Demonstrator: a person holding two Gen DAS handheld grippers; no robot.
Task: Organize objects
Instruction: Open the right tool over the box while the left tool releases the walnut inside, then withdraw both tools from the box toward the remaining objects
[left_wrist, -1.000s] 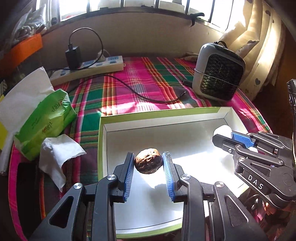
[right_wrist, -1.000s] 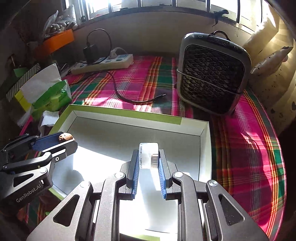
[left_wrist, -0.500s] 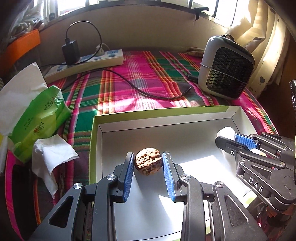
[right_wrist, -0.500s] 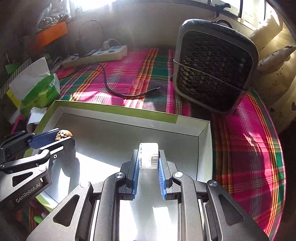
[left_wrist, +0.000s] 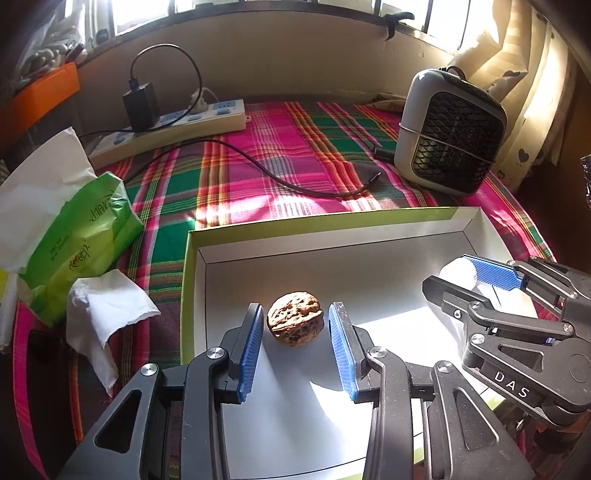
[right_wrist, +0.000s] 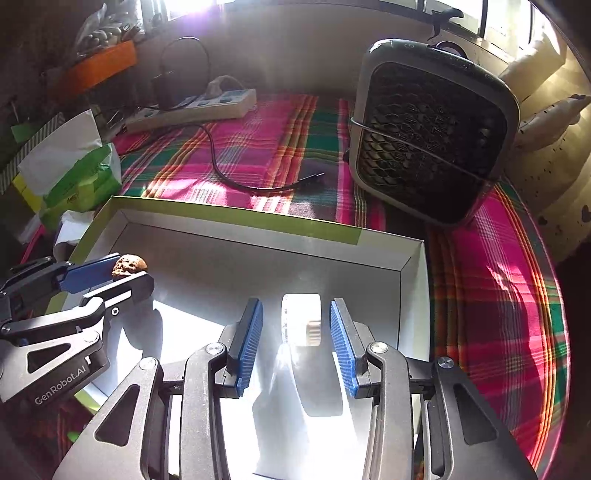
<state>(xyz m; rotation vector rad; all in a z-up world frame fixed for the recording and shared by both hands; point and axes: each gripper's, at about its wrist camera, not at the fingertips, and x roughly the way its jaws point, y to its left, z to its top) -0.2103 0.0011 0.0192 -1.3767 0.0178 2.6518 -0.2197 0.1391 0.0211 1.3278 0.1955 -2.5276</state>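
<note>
A brown walnut (left_wrist: 294, 324) rests on the floor of a shallow white box with a green rim (left_wrist: 332, 218). My left gripper (left_wrist: 294, 308) straddles it; its jaws are opening and both blue pads stand clear of the shell. A small white object with a ribbed cap (right_wrist: 301, 319) lies on the box floor (right_wrist: 229, 266) between the pads of my right gripper (right_wrist: 295, 302), whose jaws are opening too, with a gap on each side. From the right wrist, the left gripper (right_wrist: 122, 269) and walnut (right_wrist: 129, 265) show at the left. The right gripper (left_wrist: 469, 273) appears right of the walnut.
On the plaid cloth behind the box stand a grey fan heater (left_wrist: 448, 133) at the right and a power strip with a black charger (left_wrist: 170, 125) at the back. A black cable (left_wrist: 280, 181) trails between them. A green tissue pack (left_wrist: 77, 236) and crumpled tissue (left_wrist: 107, 314) lie left.
Both grippers have opened. The left pads have come off the walnut and the right pads off the white object, and both things now lie loose on the box floor.
</note>
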